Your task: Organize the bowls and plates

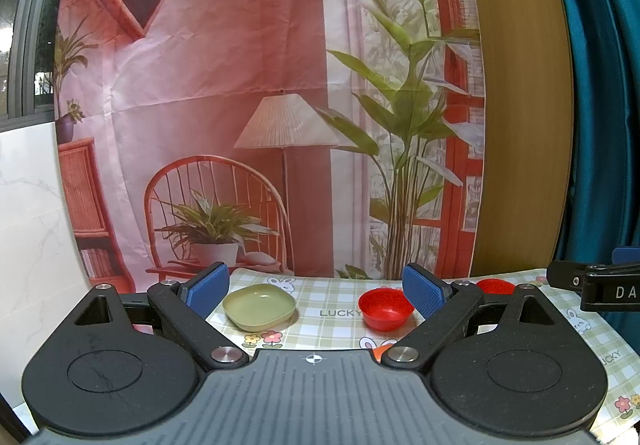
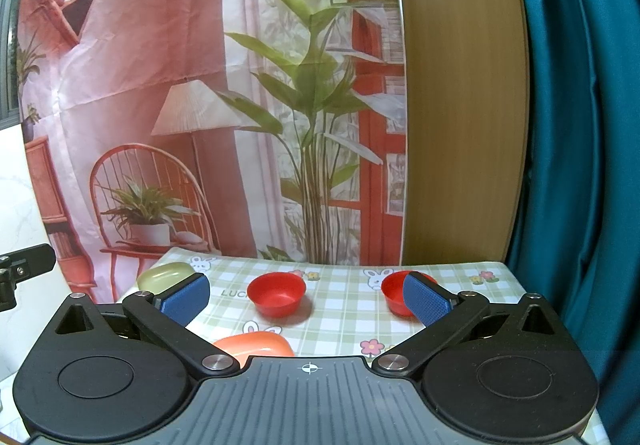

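A green square plate (image 1: 260, 307) lies on the checked tablecloth, with a red bowl (image 1: 386, 309) to its right and a second red bowl (image 1: 495, 285) farther right. My left gripper (image 1: 316, 291) is open and empty, above the table's near side. In the right wrist view the green plate (image 2: 164, 277) is at far left, one red bowl (image 2: 276, 299) in the middle, the other red bowl (image 2: 394, 293) partly behind my right finger. An orange plate (image 2: 254, 345) lies close under my right gripper (image 2: 306, 297), which is open and empty.
The tablecloth (image 2: 340, 313) ends at a printed backdrop (image 1: 240, 105) behind. A wooden panel (image 2: 460, 105) and teal curtain (image 2: 580, 125) stand at the right. The right gripper's body (image 1: 600, 285) shows at the left view's right edge.
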Available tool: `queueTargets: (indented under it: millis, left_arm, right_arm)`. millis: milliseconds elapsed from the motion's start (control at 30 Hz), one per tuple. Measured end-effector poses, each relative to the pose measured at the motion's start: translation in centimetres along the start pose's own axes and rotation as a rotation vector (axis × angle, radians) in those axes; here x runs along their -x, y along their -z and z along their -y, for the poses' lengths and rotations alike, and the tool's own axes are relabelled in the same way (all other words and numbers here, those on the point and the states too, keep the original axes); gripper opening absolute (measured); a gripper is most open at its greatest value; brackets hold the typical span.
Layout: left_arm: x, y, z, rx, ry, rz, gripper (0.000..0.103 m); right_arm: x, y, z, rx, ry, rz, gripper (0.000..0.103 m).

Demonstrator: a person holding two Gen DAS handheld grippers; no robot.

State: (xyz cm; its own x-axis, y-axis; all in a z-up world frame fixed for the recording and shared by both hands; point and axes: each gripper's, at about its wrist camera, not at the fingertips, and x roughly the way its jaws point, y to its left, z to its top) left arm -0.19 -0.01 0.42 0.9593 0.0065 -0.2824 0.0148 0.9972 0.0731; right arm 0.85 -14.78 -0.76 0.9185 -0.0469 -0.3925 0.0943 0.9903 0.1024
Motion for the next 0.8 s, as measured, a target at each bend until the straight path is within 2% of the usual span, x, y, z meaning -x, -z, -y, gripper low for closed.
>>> queueTargets:
  millis: [800]
  left_arm:
    - [0.05, 0.22, 0.04, 0.006, 0.007, 0.0, 0.095]
  right_arm:
    - [0.07, -0.08, -0.07, 0.001, -0.001, 0.003, 0.103]
